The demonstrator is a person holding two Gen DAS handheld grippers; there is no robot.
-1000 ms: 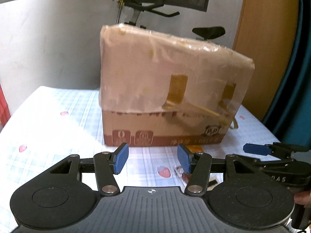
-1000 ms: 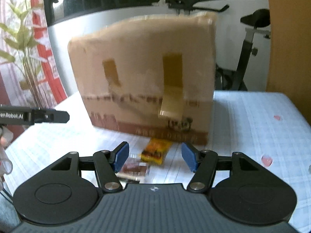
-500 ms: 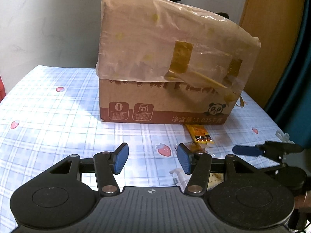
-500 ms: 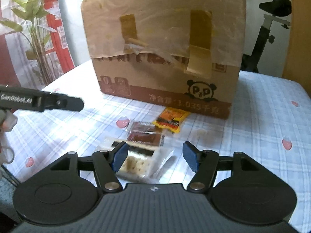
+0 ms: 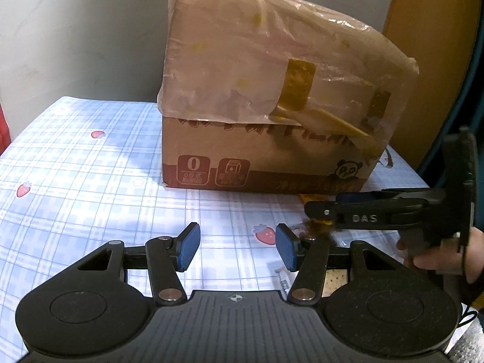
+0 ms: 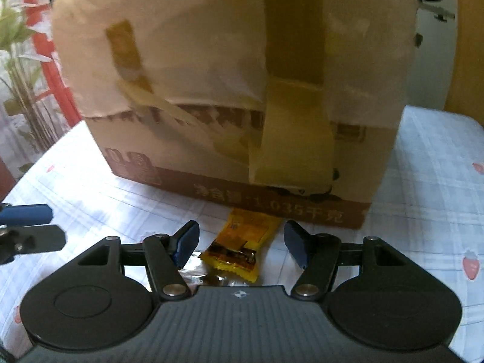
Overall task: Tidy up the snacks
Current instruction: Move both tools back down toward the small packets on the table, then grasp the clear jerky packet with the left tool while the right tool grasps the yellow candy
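Note:
A yellow snack packet (image 6: pixel 242 242) lies on the checked tablecloth in front of a big cardboard box (image 6: pixel 230 90) wrapped in plastic film and tape. My right gripper (image 6: pixel 240 243) is open, its blue pads on either side of the packet, low over it. A silver-wrapped snack (image 6: pixel 193 267) lies beside its left finger. My left gripper (image 5: pixel 237 251) is open and empty above the cloth, left of the snacks. In the left wrist view the right gripper (image 5: pixel 320 208) reaches in from the right over the snacks; a clear cracker packet (image 5: pixel 332 281) shows behind my right finger.
The box (image 5: pixel 272 106) stands at the table's middle back. The strawberry-print cloth (image 5: pixel 75 181) stretches to the left. A plant and red frame (image 6: pixel 27 75) stand beyond the left table edge, a wooden panel (image 5: pixel 429 45) at the right.
My right gripper has moved forward and down toward the box, so the yellow packet now sits between its open fingers. My left gripper has barely moved.

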